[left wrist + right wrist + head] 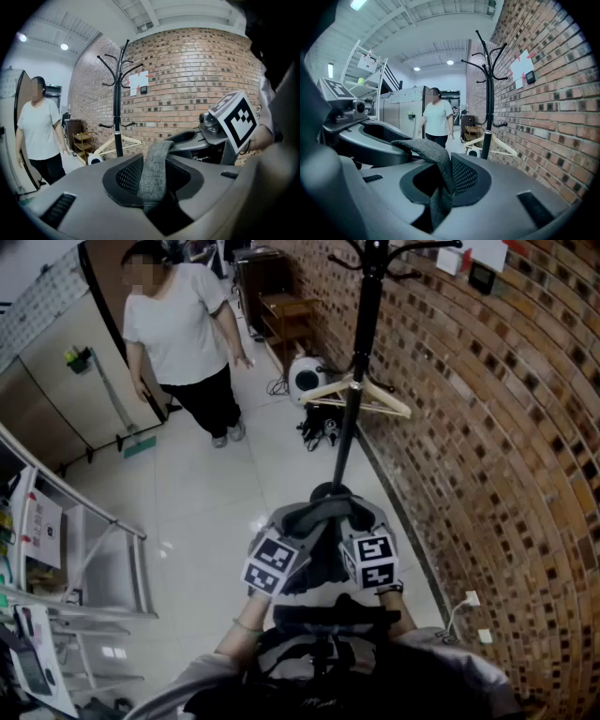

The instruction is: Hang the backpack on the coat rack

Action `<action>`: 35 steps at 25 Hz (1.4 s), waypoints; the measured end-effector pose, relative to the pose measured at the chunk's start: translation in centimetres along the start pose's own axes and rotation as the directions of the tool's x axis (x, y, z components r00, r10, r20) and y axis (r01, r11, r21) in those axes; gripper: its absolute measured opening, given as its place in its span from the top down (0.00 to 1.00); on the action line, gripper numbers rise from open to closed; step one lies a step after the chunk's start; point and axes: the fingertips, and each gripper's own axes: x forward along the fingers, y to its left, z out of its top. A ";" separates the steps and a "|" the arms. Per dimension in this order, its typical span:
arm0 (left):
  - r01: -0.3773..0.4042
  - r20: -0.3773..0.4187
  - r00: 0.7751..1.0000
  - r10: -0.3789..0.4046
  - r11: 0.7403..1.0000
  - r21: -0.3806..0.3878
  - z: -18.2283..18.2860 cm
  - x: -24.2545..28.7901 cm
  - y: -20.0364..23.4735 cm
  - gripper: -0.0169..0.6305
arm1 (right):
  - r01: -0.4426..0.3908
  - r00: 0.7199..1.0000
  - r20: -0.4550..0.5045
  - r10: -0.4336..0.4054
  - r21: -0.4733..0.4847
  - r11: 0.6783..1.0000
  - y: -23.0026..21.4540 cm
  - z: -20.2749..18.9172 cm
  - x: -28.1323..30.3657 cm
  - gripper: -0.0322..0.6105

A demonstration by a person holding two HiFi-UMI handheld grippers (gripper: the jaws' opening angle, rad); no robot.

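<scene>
At the far left of the head view a metal shelving rack (89, 554) is seen on the pale tiled floor (216, 493), and beyond it a person (183, 329) in a white T-shirt and dark trousers is seen standing well apart from the work. Low in the middle, the left gripper (295, 523) is held beside the right gripper (361, 521), each with its marker cube facing up. A grey strap (319, 512) of the backpack (323, 652) is stretched between the two. In the left gripper view the strap is seen running down between the jaws, which are spread wide, with a dark gap left on one side of it. It is therefore lying in that tool rather than being pinched. In the right gripper view the jaws are drawn in close and are clamped on the strap, which is draped over toward the other gripper. The backpack's dark body is seen just below the grippers, between the person's forearms, so it is off the floor and not on the stand. Straight ahead, the black coat rack (361, 352) is seen upright close to the wall. A wooden hanger (370, 395) is hung on its pole, and a round white appliance (305, 379) is set on the floor behind it. The right side is filled by a brick wall (506, 446), on which a white socket (472, 599) with a cable is mounted low down.
</scene>
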 end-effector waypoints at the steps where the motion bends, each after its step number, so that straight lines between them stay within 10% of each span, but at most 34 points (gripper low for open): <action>1: -0.001 0.000 1.000 0.001 1.000 -0.002 0.0 0.0 0.4 0.77 | 0.001 1.000 0.000 -0.001 -0.011 1.000 0.0 0.0 0.4 0.87; 35: -0.203 0.014 0.979 0.203 0.978 -0.040 5.1 14.6 19.8 0.77 | -0.180 0.983 0.018 0.181 -0.073 0.981 -8.5 9.5 22.2 0.87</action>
